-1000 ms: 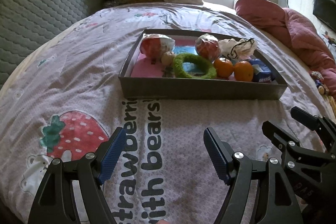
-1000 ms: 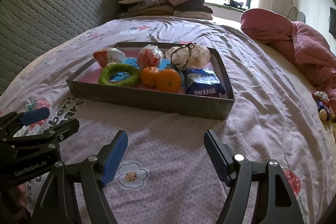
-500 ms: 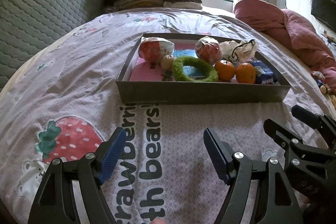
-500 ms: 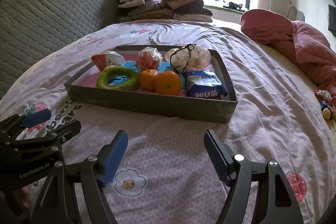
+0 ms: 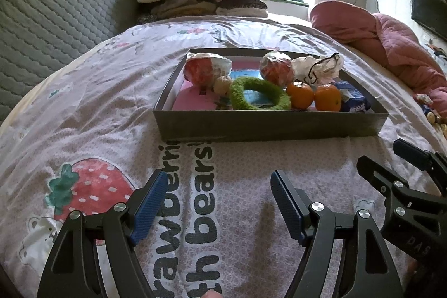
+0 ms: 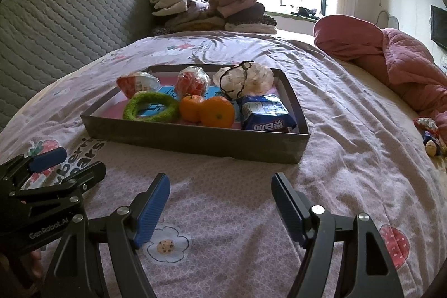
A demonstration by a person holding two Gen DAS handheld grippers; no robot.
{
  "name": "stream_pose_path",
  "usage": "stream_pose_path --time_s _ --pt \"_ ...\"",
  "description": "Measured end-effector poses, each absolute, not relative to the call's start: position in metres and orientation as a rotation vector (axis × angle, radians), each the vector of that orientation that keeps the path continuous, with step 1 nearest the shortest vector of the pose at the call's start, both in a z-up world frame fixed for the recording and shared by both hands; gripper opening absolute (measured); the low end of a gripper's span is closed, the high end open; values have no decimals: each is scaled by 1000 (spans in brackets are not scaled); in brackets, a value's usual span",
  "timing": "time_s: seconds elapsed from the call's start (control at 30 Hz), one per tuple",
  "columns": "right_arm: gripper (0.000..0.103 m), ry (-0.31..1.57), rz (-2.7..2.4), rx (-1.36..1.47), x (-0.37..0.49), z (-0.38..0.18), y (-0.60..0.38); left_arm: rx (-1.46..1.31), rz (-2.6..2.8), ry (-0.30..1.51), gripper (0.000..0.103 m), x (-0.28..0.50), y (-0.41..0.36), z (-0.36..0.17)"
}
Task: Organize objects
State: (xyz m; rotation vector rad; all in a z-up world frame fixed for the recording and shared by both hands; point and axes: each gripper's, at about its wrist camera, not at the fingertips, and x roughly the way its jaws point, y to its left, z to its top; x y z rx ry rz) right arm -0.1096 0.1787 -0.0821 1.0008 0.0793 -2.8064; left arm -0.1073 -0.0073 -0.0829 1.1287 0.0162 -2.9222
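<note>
Bedspread (image 5: 83, 108) with a strawberry print lies under both tools. At the left, the left gripper (image 5: 216, 203) hovers over the printed lettering, jaws spread wide and empty. Ahead sits the grey tray (image 5: 268, 124), holding — left to right — a wrapped red fruit (image 5: 201, 70), a green ring (image 5: 258, 97), two oranges (image 5: 313, 98) touching each other, and a blue packet (image 5: 353, 101). At the right, the right gripper (image 6: 220, 201) hangs short of the tray — jaws equally wide, holding nothing.
</note>
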Motion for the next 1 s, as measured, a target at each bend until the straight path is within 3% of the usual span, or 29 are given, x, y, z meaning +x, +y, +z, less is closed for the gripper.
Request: stream_pose_path --time_s 1.0 --pt "74 115 -2829 1012 -102 -91 180 1139 -2941 3 77 -105 -6 -87"
